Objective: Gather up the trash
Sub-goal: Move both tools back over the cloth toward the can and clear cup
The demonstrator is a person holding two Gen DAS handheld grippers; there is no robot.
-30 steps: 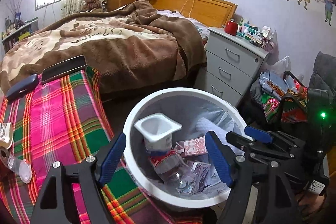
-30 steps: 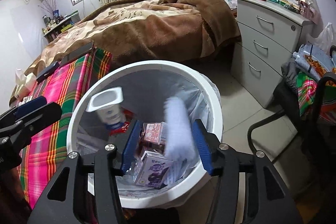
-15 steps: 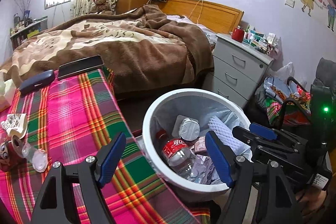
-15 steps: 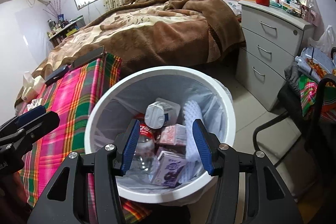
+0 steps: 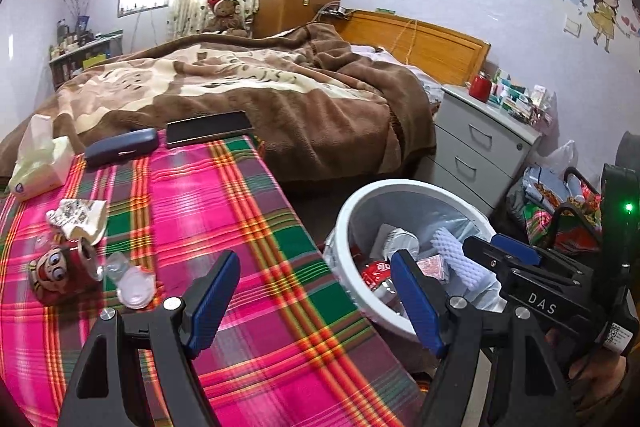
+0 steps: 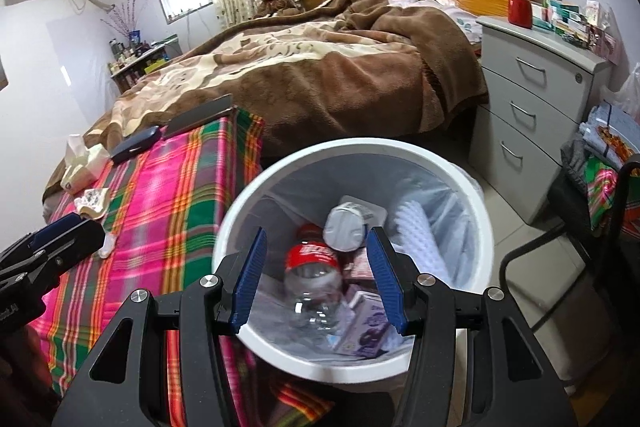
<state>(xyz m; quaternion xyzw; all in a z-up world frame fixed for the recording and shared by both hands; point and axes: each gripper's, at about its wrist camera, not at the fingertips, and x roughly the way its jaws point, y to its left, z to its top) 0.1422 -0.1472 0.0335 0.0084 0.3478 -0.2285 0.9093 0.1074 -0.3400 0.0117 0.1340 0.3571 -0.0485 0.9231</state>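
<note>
Left wrist view: the counter point(image 5: 248, 227) under its pink and green plaid cloth fills the lower left of the frame, and the white bin point(image 5: 348, 227) stands just beside it at lower right, already holding a bottle point(image 6: 312, 267), a yoghurt cup point(image 6: 344, 223) and cartons. The left tool point(image 5: 316, 303) hangs over the cloth, spread and empty; the right tool point(image 6: 316, 279) hovers over the bin, also spread with nothing between its pads. Trash left to collect lies at the left edge: a crumpled wrapper point(image 5: 80, 217), a red can point(image 5: 60, 273) on its side, and a clear plastic lid point(image 5: 136, 285) just beside it. The step in hand looks like the reach for more; next the left tool would need to come down over the can or lid and close.
</note>
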